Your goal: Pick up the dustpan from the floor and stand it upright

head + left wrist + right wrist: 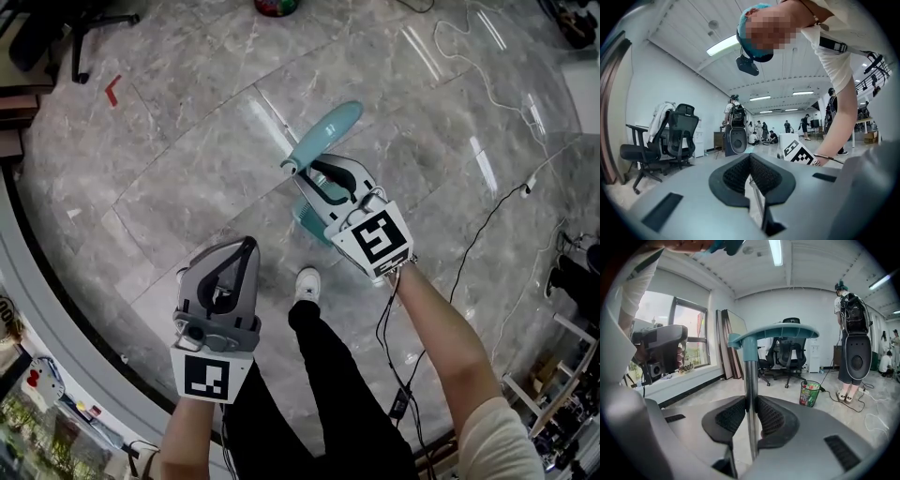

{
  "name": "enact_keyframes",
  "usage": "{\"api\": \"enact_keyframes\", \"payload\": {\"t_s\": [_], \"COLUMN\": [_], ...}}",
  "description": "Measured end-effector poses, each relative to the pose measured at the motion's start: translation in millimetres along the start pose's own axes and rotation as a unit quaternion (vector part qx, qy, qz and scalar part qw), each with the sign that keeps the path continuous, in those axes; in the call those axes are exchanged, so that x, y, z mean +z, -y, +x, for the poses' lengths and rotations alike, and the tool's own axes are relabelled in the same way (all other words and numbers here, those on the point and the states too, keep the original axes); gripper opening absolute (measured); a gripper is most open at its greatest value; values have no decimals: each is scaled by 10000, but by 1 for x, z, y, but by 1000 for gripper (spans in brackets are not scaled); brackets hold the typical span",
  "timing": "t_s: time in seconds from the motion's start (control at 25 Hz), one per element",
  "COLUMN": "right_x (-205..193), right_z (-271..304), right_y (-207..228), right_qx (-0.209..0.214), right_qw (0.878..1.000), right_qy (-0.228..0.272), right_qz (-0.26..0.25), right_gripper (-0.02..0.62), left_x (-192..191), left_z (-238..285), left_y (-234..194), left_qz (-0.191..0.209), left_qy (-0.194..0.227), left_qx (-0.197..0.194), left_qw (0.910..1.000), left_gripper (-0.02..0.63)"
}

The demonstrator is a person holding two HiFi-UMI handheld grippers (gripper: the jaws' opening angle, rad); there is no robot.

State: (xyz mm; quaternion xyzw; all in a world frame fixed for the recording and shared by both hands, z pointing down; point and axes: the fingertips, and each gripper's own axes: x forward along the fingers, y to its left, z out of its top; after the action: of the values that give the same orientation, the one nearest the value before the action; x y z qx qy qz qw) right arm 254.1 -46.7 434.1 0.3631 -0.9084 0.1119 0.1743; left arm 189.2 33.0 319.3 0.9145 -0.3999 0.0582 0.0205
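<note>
The dustpan hangs nearly upright below me. Its teal handle (328, 131) points up toward the head camera, and its teal pan (307, 217) shows beneath the right gripper, close to the floor. My right gripper (317, 172) is shut on the dustpan's metal pole (750, 394), just under the curved teal handle (771, 333). The left gripper (247, 244) is held lower left of it, apart from the dustpan, jaws shut with nothing between them. In the left gripper view the pads (740, 174) meet, and the right gripper's marker cube (799, 151) shows beyond.
The floor is grey marble tile (187, 159). My white shoe (307, 281) stands near the pan. Cables (487, 225) trail across the floor on the right. Office chairs (787, 357) and a green bin (808, 393) stand further off, and a person (853, 348) is at the right.
</note>
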Motion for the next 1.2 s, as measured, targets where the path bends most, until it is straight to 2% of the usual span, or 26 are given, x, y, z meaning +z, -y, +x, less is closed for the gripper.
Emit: {"api": "enact_keyframes", "payload": {"t_s": [0.24, 0.44, 0.8, 0.88, 0.96, 1.04, 1.08, 1.12, 1.2], "right_x": [-8, -10, -14, -15, -10, 9, 27, 51, 109], "right_z": [-25, -38, -63, -76, -96, -127, -144, -161, -194], "right_y": [0, 2, 7, 15, 18, 8, 1, -6, -21], "right_qx": [51, -9, -156, -257, -383, -444, -478, -508, -548], "right_qw": [9999, 9996, 9995, 9987, 9980, 9965, 9951, 9939, 9938], "right_qy": [137, 274, 107, 67, -17, -48, 10, 99, 306], "right_qz": [1, 16, 235, 436, 508, 709, 867, 970, 921], "right_gripper": [97, 97, 109, 109, 107, 86, 39, 18, 17], "left_x": [0, 9, 16, 21, 31, 51, 68, 90, 140], "left_z": [8, 23, 33, 33, 30, 19, 12, 6, -6], "left_y": [24, 27, 58, 58, 57, 62, 64, 66, 71], "left_qz": [107, 12, 24, -29, -263, -532, -616, -673, -742], "left_qy": [-81, 47, -8, 15, 13, -41, -46, -14, 83], "left_qx": [-141, -36, -293, -228, 11, 227, 296, 361, 490], "left_qw": [9998, 10000, 9996, 9997, 9997, 9983, 9977, 9971, 9960], "left_gripper": [11, 11, 11, 11, 11, 11, 11, 11, 11]}}
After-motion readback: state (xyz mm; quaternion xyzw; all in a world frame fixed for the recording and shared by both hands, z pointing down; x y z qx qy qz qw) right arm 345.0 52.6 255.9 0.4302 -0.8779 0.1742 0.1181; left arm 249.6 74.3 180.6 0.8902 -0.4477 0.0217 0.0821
